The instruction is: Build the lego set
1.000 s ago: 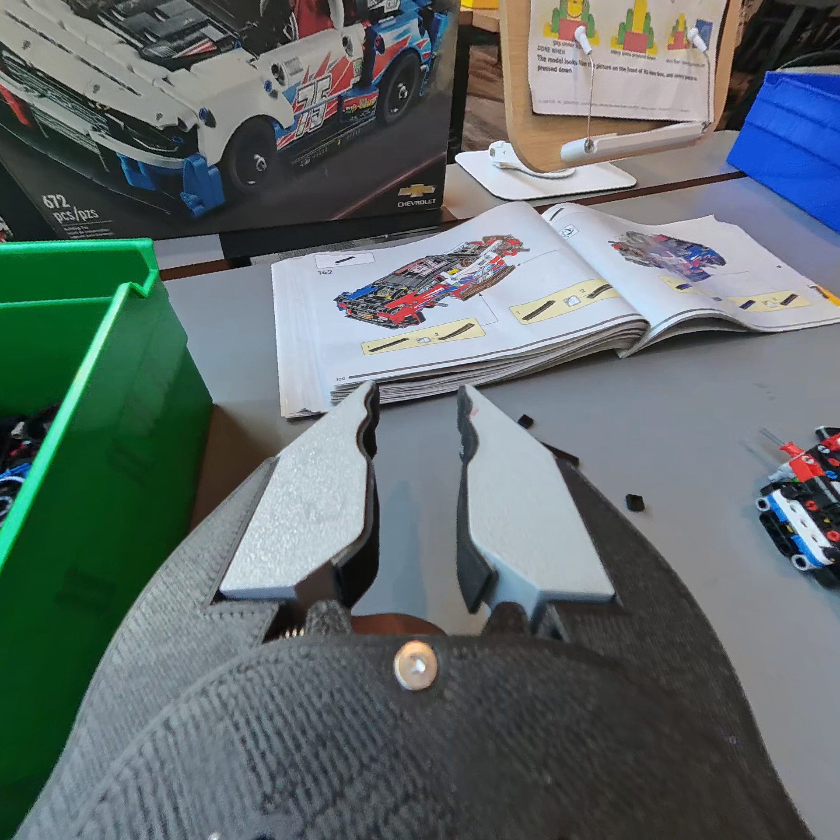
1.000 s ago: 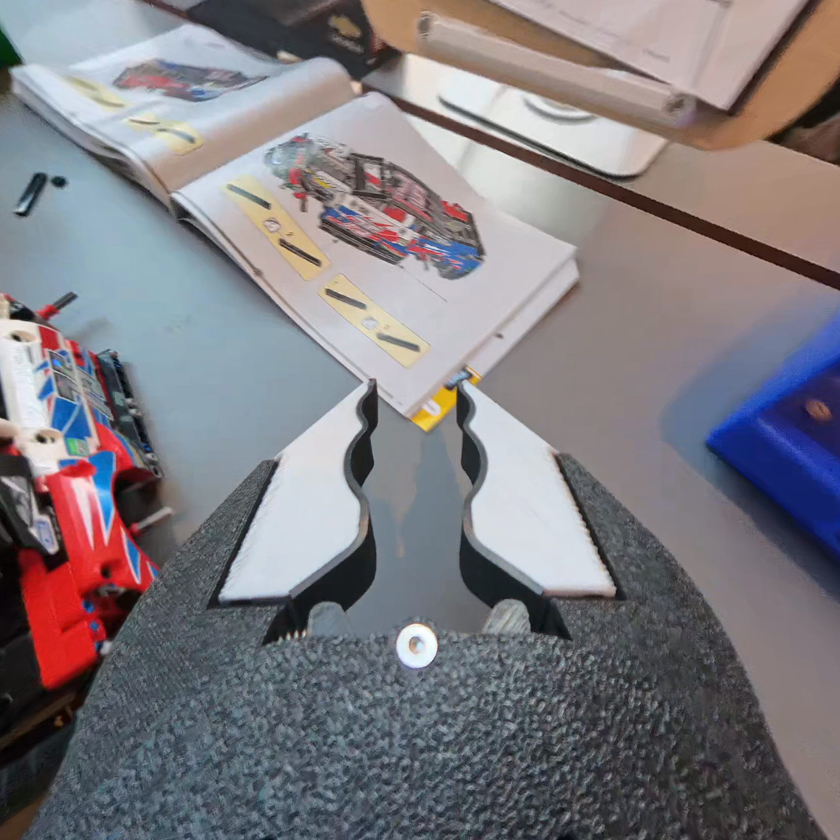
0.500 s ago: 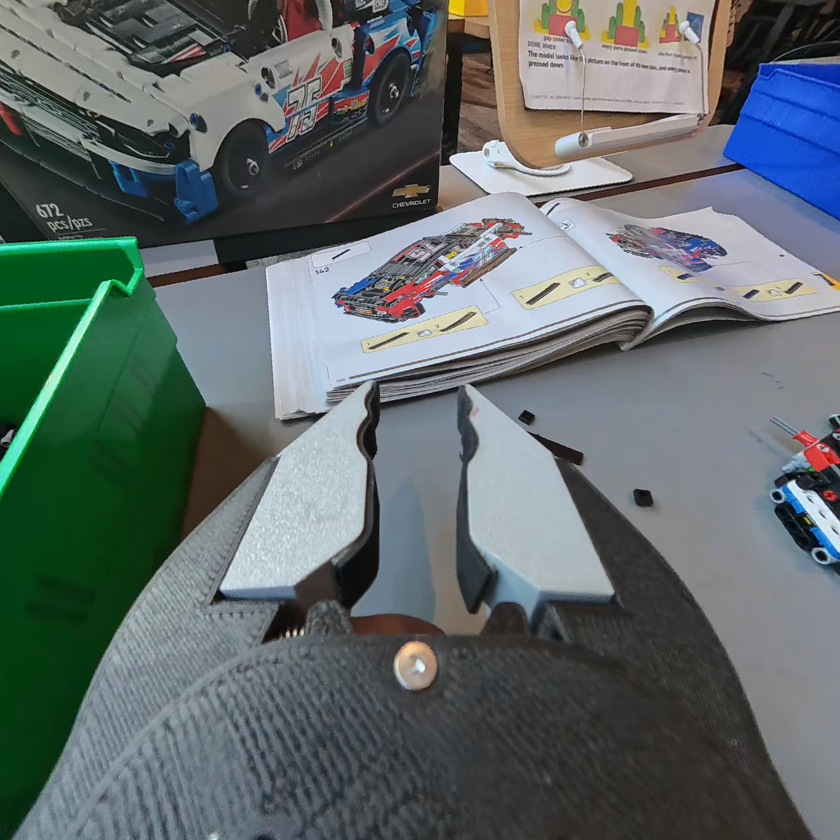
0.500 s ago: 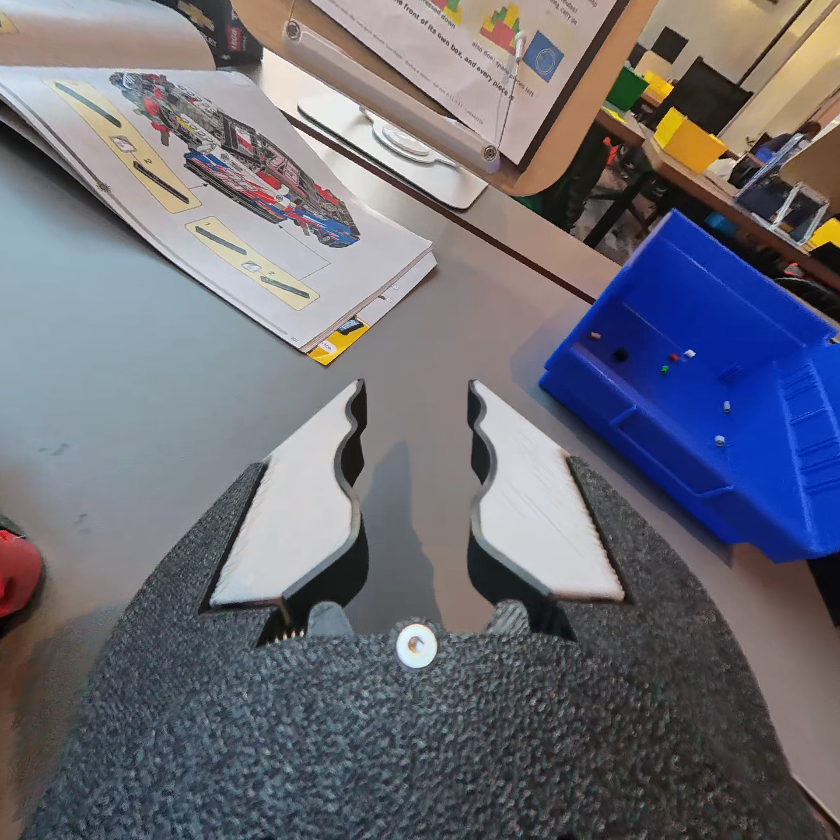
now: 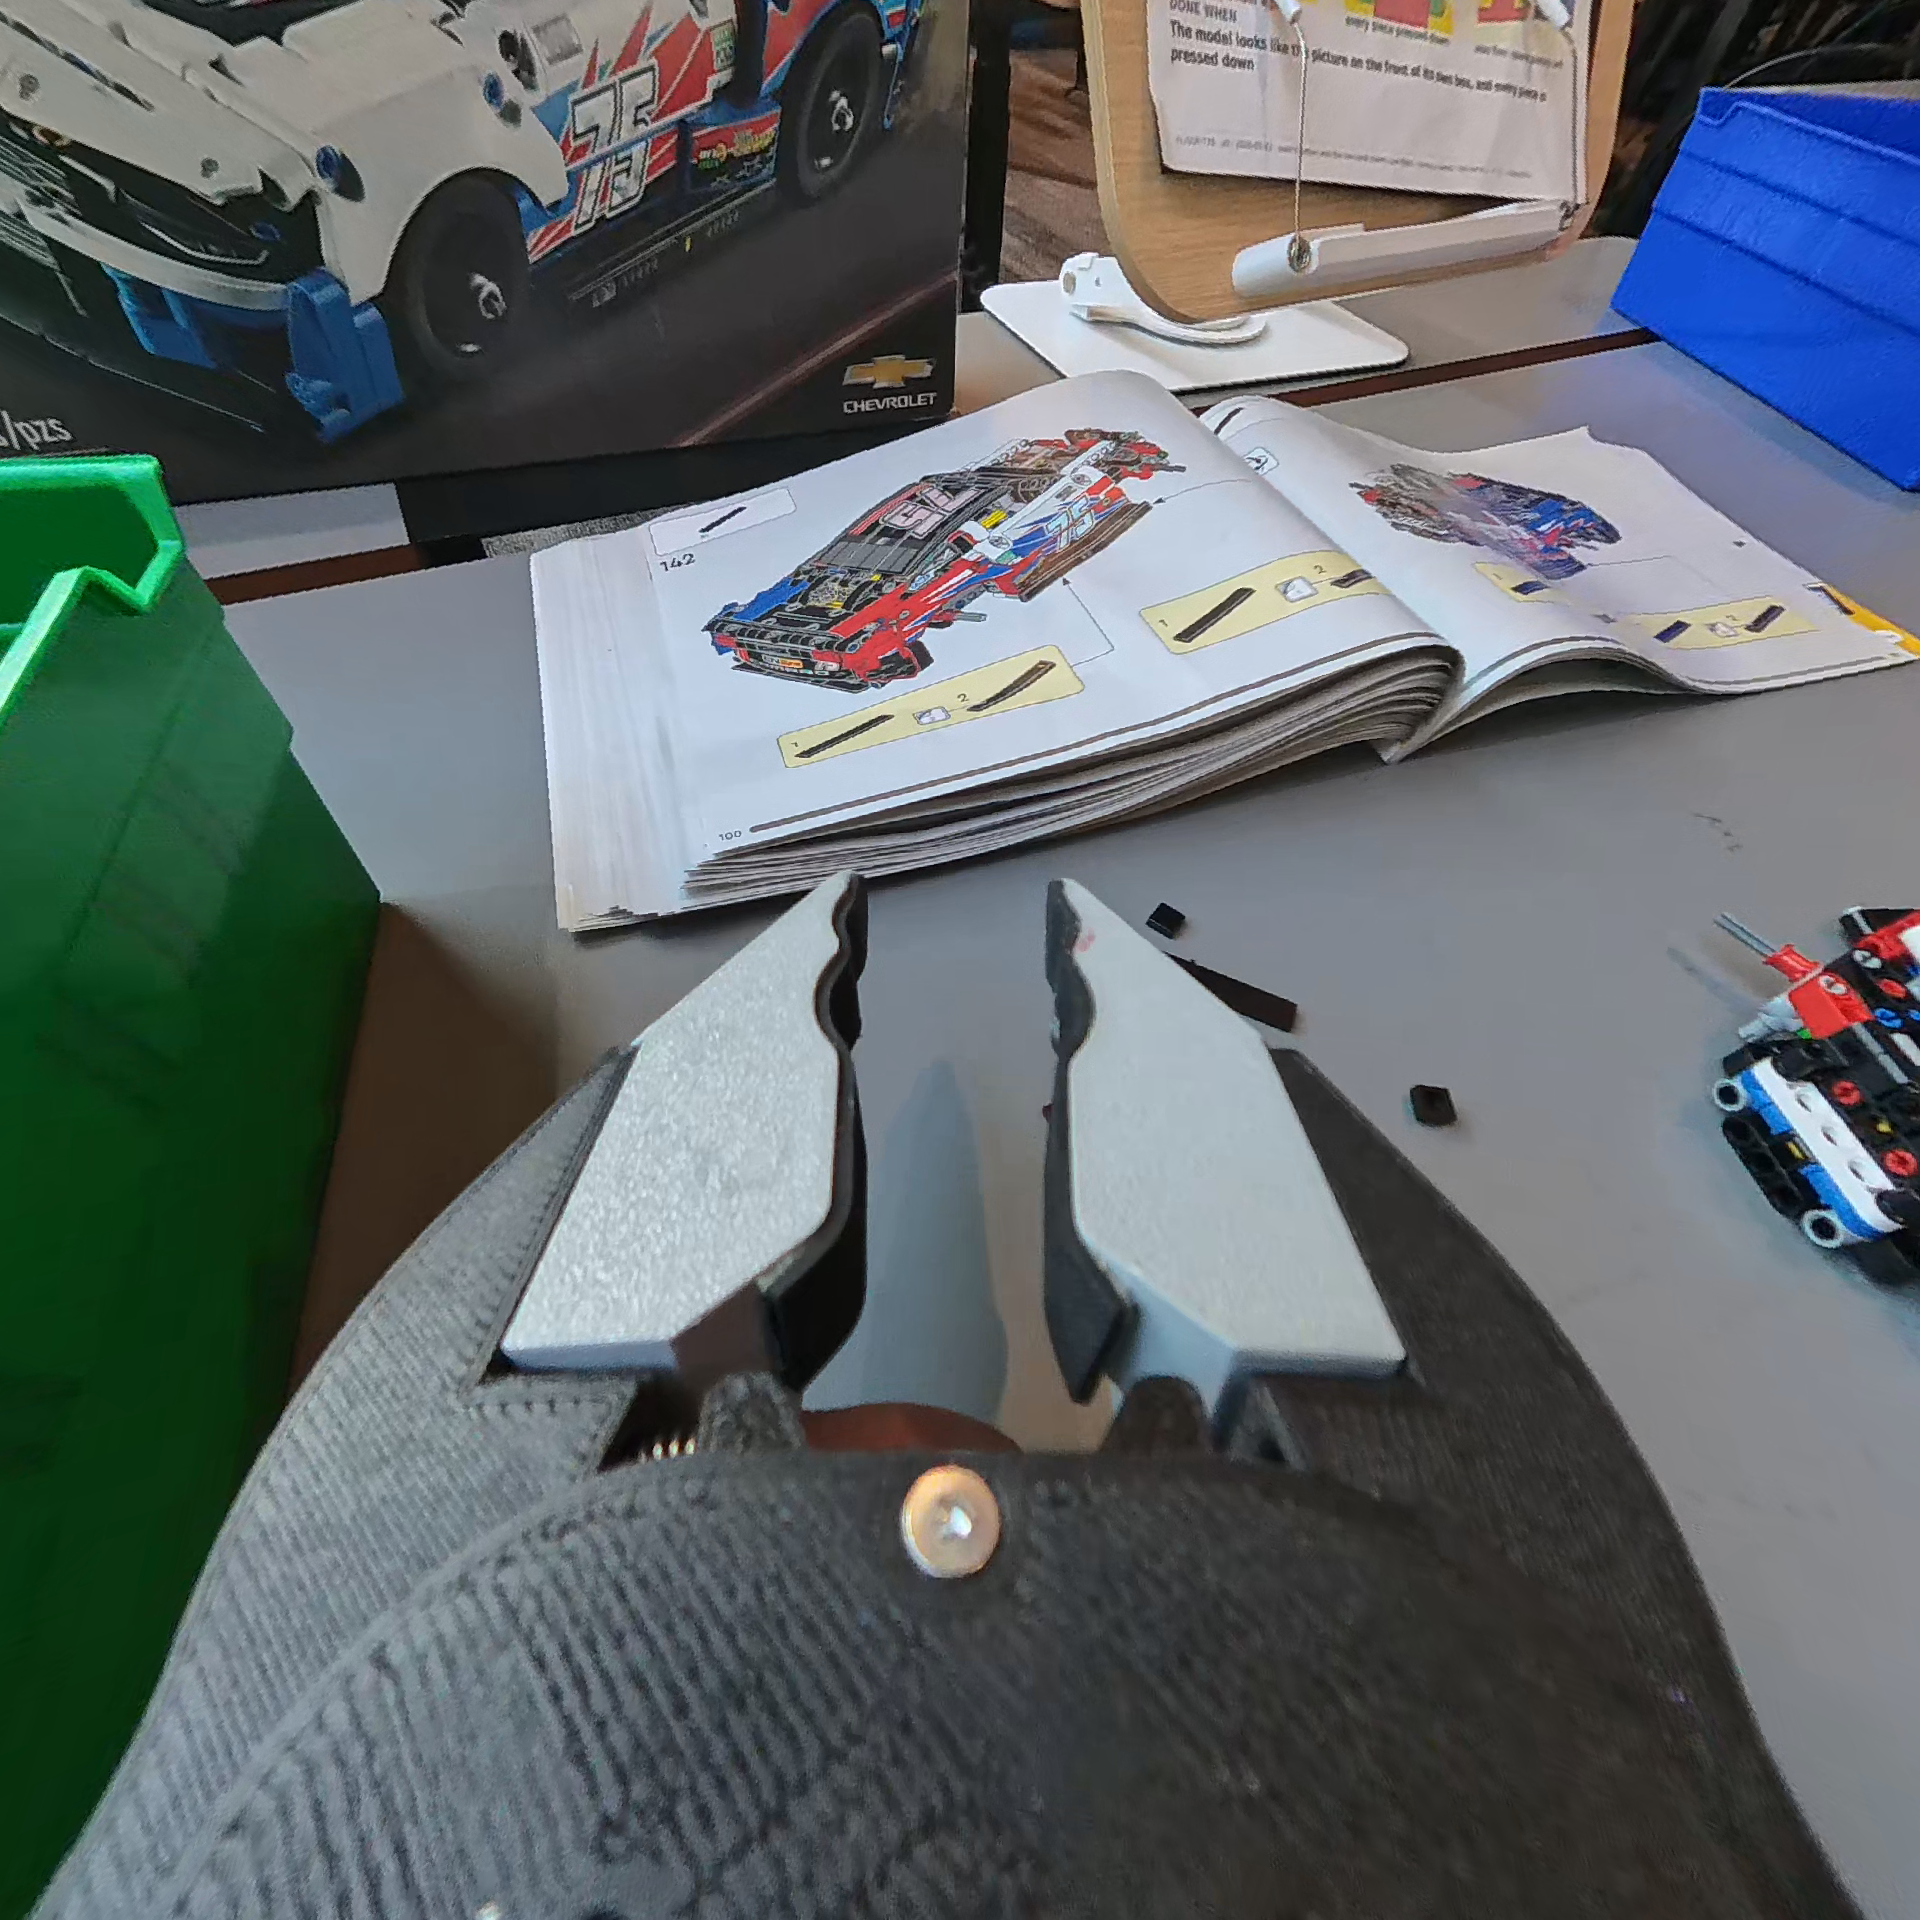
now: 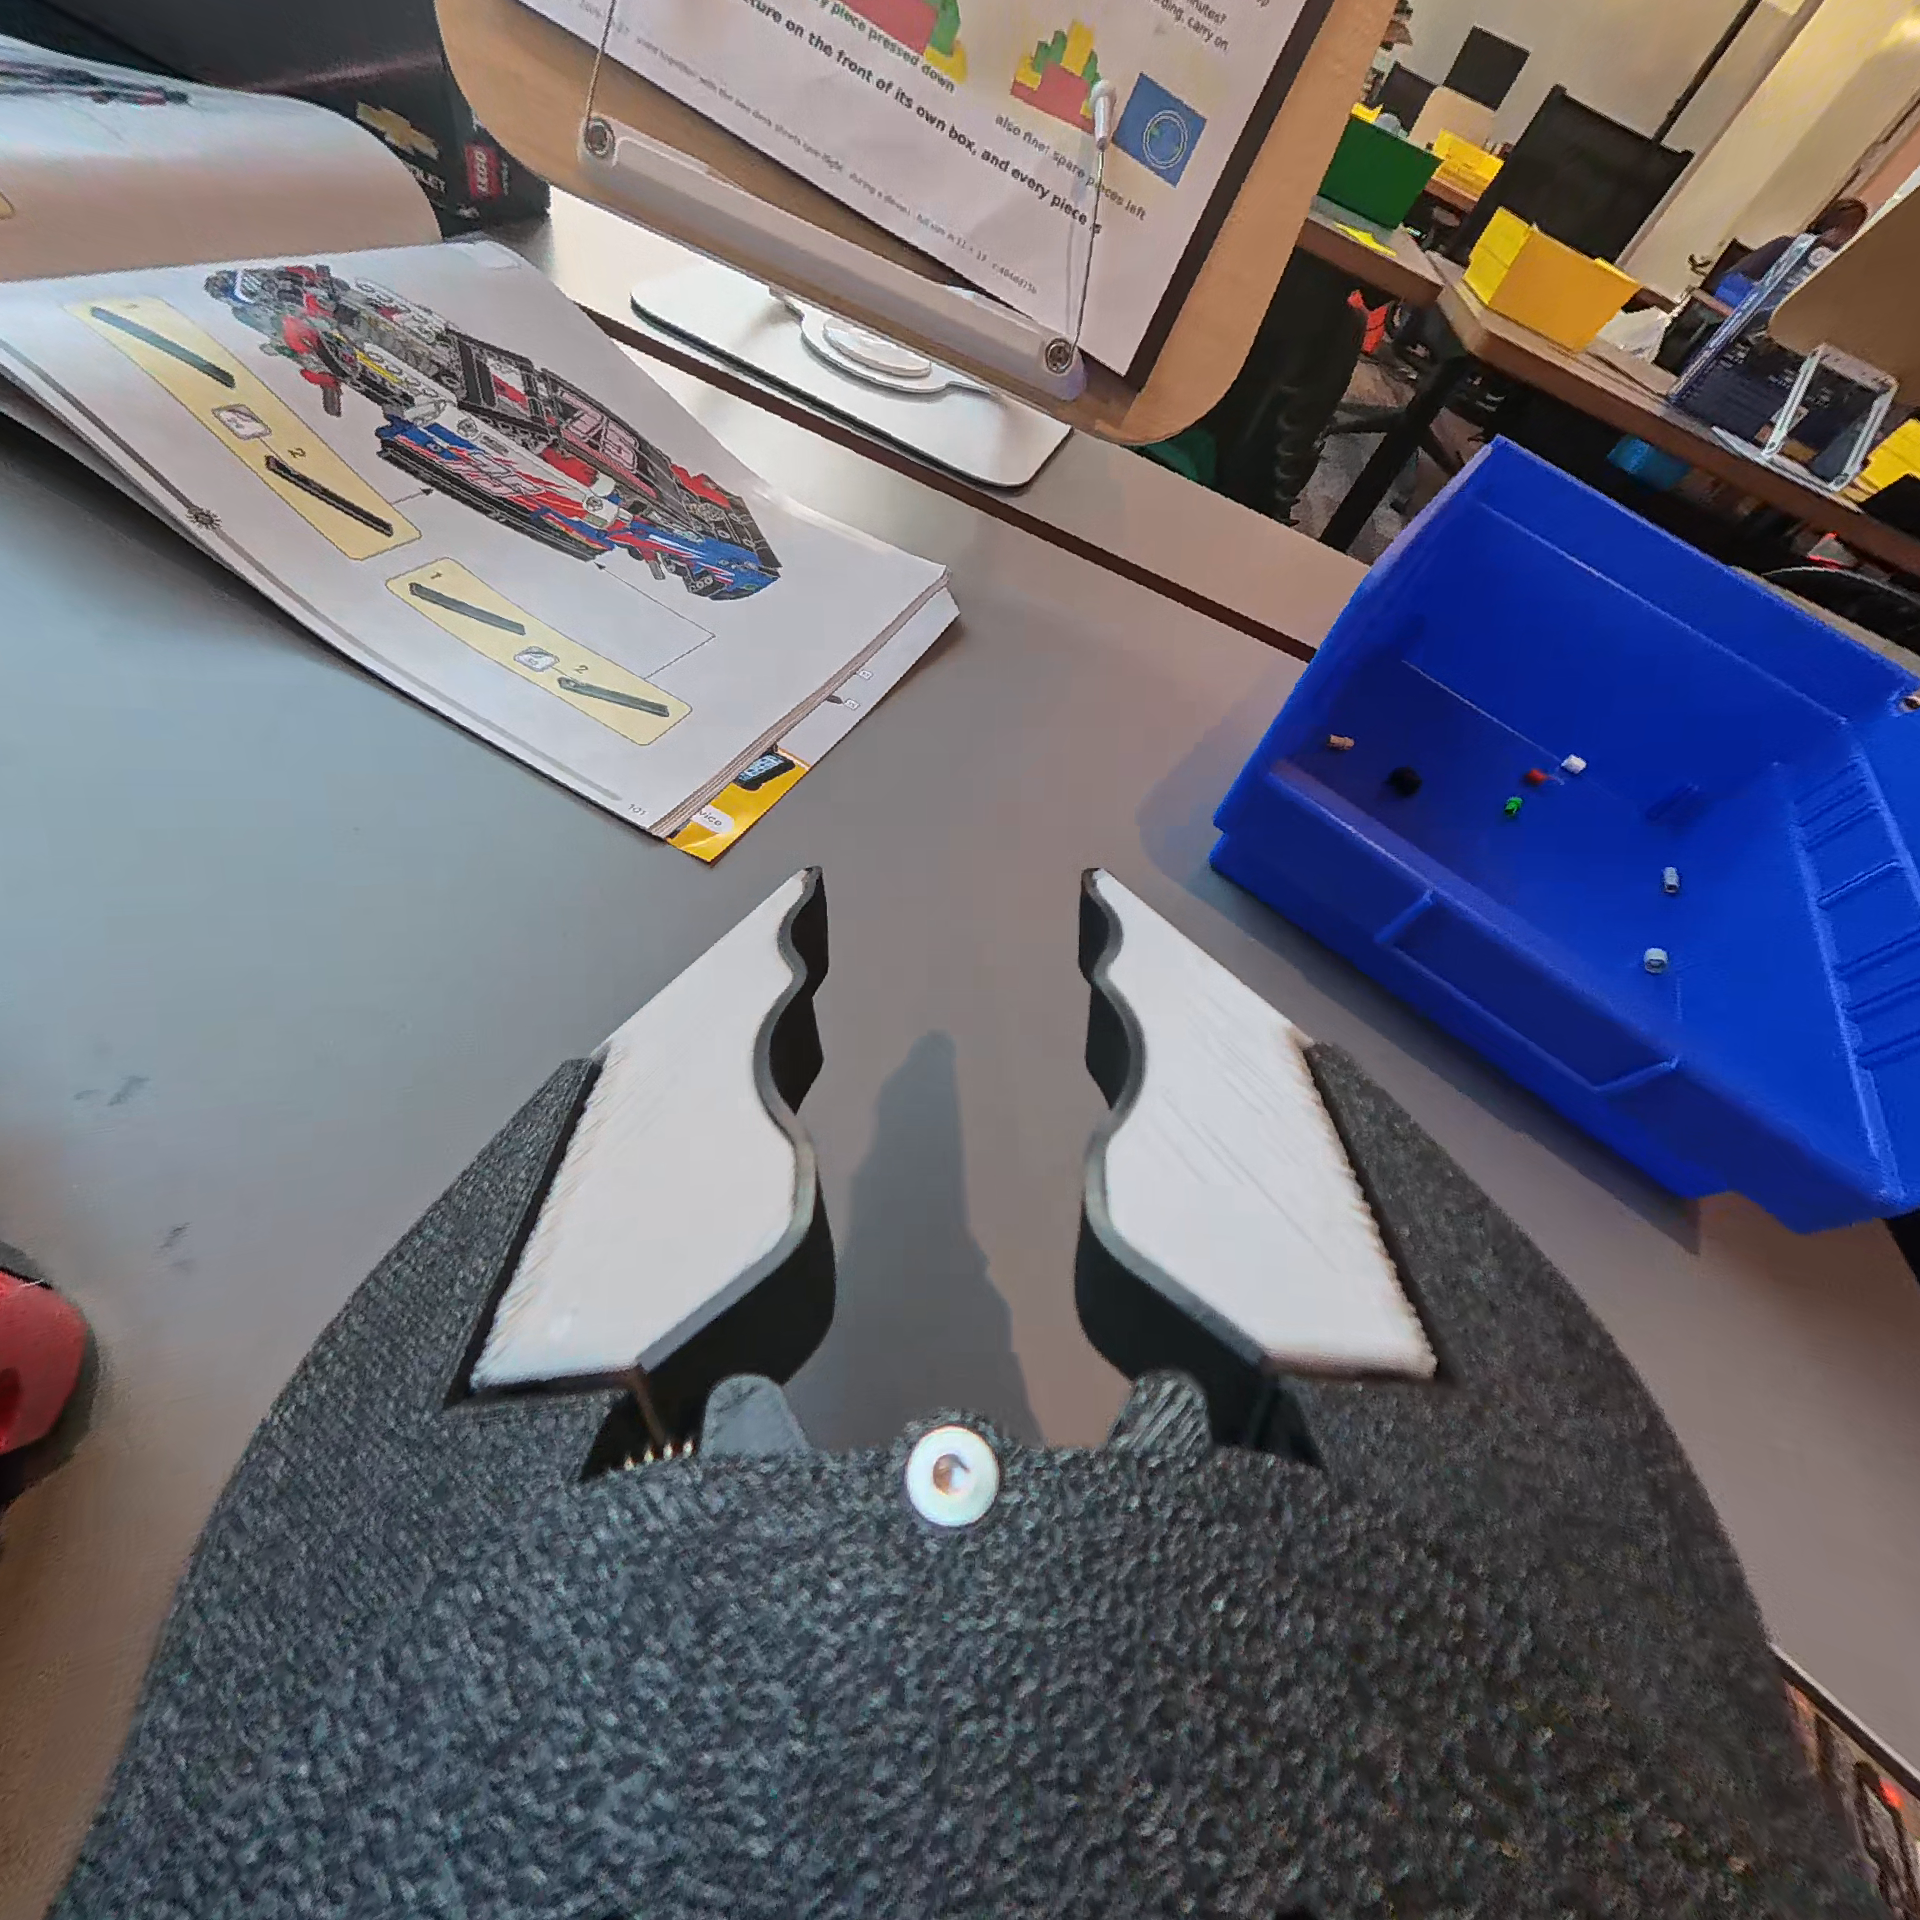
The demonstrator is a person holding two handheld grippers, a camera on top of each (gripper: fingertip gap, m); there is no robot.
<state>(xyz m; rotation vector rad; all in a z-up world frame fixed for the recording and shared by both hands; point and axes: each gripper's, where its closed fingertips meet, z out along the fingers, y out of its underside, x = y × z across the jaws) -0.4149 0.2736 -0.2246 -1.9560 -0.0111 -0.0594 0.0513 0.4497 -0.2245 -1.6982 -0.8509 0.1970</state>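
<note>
My left gripper (image 5: 951,909) is open and empty above the grey table, just in front of the open instruction booklet (image 5: 1039,644). The partly built lego car (image 5: 1839,1101) lies at the right edge of the left wrist view. A long black beam (image 5: 1242,992) and two small black pieces (image 5: 1432,1103) lie on the table right of the left gripper. My right gripper (image 6: 951,899) is open and empty, between the booklet (image 6: 468,520) and a blue bin (image 6: 1621,862) with several tiny loose pieces (image 6: 1512,805). A red bit of the car (image 6: 36,1361) shows at the left edge.
A green bin (image 5: 135,1039) stands at the left. The set's box (image 5: 468,229) stands behind the booklet. A wooden stand with a paper sheet (image 5: 1351,145) is at the back. A blue bin (image 5: 1787,260) sits at the far right. Other tables with bins (image 6: 1548,281) lie beyond. One gripper's finger ends stand about 50 cm off the other's. The partly built lego car (image 5: 1839,1101) is closer to my left gripper, around 20 cm from its tips; the right tips are 30 cm off.
My right gripper has swung right, away from the car toward the blue bin, and its jaws have opened wider. My left gripper has shifted slightly toward the booklet.
</note>
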